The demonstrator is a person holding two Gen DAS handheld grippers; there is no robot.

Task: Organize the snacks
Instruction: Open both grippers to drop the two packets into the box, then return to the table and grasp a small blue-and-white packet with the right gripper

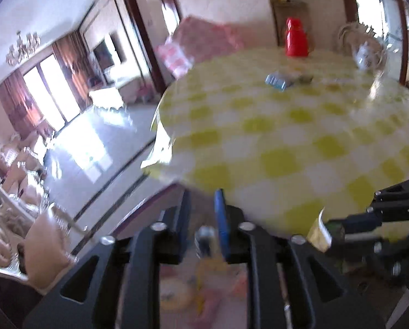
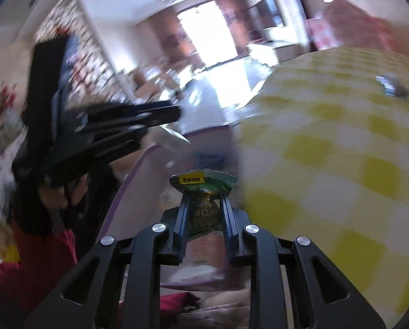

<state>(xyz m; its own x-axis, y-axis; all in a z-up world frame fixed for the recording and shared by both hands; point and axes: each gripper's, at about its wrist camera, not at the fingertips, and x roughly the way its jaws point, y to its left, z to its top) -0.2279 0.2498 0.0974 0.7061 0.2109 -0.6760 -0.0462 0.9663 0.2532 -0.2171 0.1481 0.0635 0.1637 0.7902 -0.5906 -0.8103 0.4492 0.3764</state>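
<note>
- the table (image 1: 286,126), round under a yellow-checked cloth, fills the right half of both views; most of its top is bare.
- the room takes the left of both frames, all motion blur: bright windows, curtains, pale floor.
- my left gripper (image 1: 203,230) sits at the bottom centre of its view, jaws a narrow gap apart. a small blurred thing shows in that gap, but i cannot tell whether it is gripped or lies further off. in the right view it (image 2: 174,115) reaches in from the left, too smeared to add anything.
- my right gripper (image 2: 204,213) sits at the bottom centre of its view, closed on a green packet (image 2: 203,183) with a yellow label; the packet's crimped top sticks out past the fingertips. in the left view the gripper (image 1: 341,230) shows at the lower right, at the table's edge, with a pale scrap at its tip.
- a red jug (image 1: 296,38) and a white teapot (image 1: 367,52) stand at the table's far side, upper right.
- a blue packet (image 1: 277,81) and a darker item just beside it lie mid-table, upper centre of the left view, well apart from both grippers.
- progress, as i judge it: early to middle. one snack is in hand and not yet set down; at least the blue packet is unsorted.
- hard to make out: below the grippers there are pink and yellow shapes and a purple rim, maybe the snack container, but blur hides what it is. the dark item by the blue packet is unreadable too.
</note>
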